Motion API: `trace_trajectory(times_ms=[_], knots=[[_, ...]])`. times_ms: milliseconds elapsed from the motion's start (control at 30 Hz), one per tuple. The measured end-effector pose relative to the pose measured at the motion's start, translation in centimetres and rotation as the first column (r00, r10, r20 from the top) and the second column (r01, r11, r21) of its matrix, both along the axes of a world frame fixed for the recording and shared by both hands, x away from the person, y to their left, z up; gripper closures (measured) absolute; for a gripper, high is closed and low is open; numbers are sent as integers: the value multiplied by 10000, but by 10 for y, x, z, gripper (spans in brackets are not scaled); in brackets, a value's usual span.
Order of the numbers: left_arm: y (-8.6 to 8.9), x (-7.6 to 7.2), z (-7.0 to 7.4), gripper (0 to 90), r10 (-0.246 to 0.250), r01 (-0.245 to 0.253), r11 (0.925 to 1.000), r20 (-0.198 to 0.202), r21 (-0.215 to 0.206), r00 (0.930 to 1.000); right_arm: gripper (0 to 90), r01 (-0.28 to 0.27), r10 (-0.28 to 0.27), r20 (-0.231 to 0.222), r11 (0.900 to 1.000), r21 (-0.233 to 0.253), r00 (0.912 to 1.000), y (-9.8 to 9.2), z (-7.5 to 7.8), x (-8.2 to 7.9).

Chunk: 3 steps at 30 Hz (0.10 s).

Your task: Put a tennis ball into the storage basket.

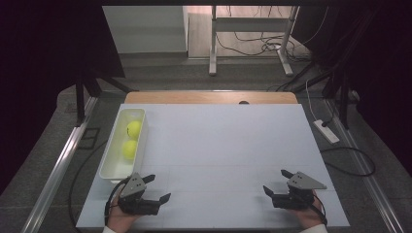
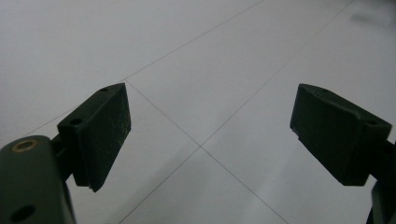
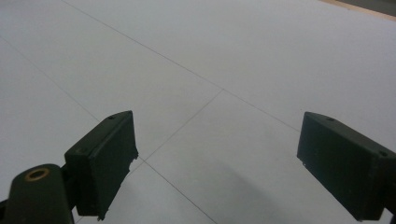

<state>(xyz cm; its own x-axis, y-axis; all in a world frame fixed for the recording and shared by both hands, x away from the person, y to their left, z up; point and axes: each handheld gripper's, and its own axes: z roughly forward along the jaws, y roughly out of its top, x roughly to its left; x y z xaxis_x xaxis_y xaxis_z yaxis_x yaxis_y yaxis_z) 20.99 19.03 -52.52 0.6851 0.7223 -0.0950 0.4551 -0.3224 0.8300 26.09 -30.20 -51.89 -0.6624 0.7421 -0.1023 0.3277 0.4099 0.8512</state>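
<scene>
Two yellow tennis balls (image 1: 133,128) (image 1: 129,149) lie in a long white tray (image 1: 112,167) at the table's left side. My left gripper (image 1: 158,188) rests near the front left of the white table (image 1: 218,145), just below the tray's near end, held open with nothing between its jaws. In the left gripper view its gripper (image 2: 210,130) stands wide apart over bare white surface. My right gripper (image 1: 275,182) sits at the front right, open and empty; the right gripper view shows its gripper (image 3: 217,158) spread over the white top.
Thin seam lines cross the white surface. A wooden edge (image 1: 209,97) runs along the table's far side. Beyond it stand a desk frame (image 1: 252,43) and floor cables; a power strip (image 1: 326,131) lies to the right.
</scene>
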Motion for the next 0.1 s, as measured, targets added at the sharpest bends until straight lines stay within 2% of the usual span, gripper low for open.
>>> trace_trajectory(times_ms=[100], knots=[[0,0,0,130,-7,7,10000,0,-5,10000,114,4,-4,3,10000,-3,10000,0,0,0]])
